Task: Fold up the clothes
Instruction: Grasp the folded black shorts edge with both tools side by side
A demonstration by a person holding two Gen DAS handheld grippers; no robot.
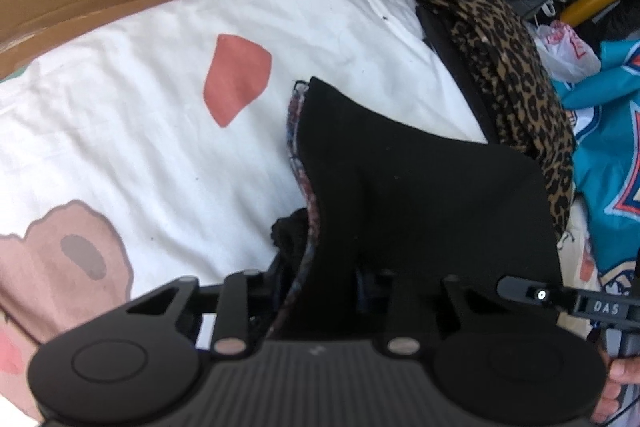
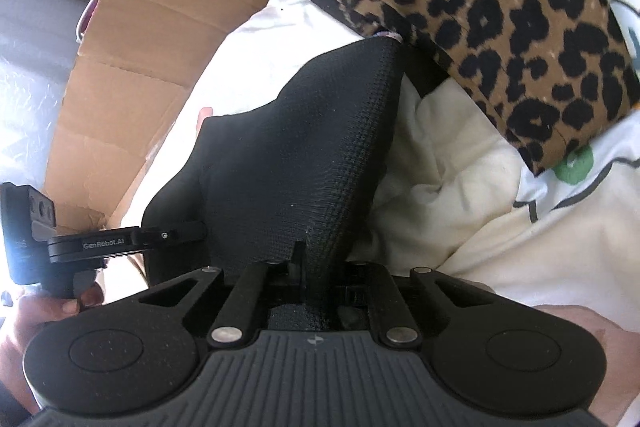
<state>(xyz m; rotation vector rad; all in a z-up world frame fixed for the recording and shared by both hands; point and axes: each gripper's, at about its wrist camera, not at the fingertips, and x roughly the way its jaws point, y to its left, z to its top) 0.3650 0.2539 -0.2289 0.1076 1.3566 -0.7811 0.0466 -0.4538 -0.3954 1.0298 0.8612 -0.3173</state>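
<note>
Cloth hangs between my two tongs: on the left, my left tongs (image 1: 320,291) are pinched on one edge of the black garment (image 1: 404,187), its patterned inner face showing along the fold. From there it stretches forward and rightward over the white printed bed sheet (image 1: 140,115), toward the leopard-print pile (image 1: 508,67). On the right, my right tongs (image 2: 308,279) are clamped on the other edge of the same garment (image 2: 304,155), which rises ahead of them. Its long axis, I judge, runs between my hands, with the free end lying away from both. Neither hand looks nearer, so the fold should be carried forward by both together.
</note>
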